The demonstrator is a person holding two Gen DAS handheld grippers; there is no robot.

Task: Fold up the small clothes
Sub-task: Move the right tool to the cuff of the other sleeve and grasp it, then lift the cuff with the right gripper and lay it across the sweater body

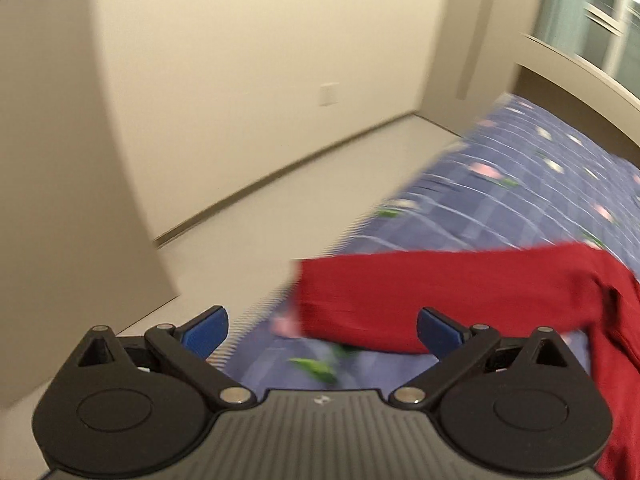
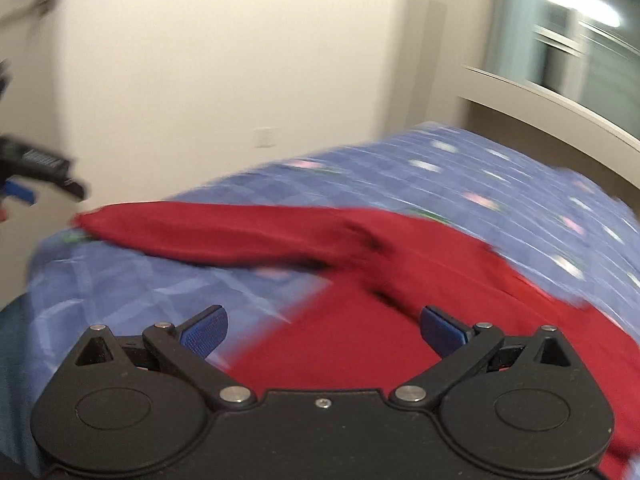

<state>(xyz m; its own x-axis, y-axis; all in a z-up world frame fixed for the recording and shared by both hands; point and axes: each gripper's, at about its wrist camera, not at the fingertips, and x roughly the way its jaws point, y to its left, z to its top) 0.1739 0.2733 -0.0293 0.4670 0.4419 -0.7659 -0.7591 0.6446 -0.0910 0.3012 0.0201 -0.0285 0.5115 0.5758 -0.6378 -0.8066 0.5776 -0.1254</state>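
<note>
A red long-sleeved garment [image 1: 440, 296] lies on a blue patterned bedspread [image 1: 500, 184]. In the left wrist view one sleeve stretches left toward the bed's edge. My left gripper [image 1: 322, 330] is open and empty, just short of the sleeve's cuff end. In the right wrist view the garment [image 2: 360, 320] has its body under my right gripper [image 2: 324, 330], which is open and empty above it. The sleeve [image 2: 208, 232] runs left. The left gripper [image 2: 36, 176] shows at the far left, beyond the cuff. Both views are motion-blurred.
The bedspread [image 2: 480, 184] covers a bed that ends at a pale headboard [image 1: 580, 76] on the right. Grey floor [image 1: 280, 176] and cream walls [image 2: 240, 60] lie beyond the bed's left edge. A window [image 2: 580, 32] is at upper right.
</note>
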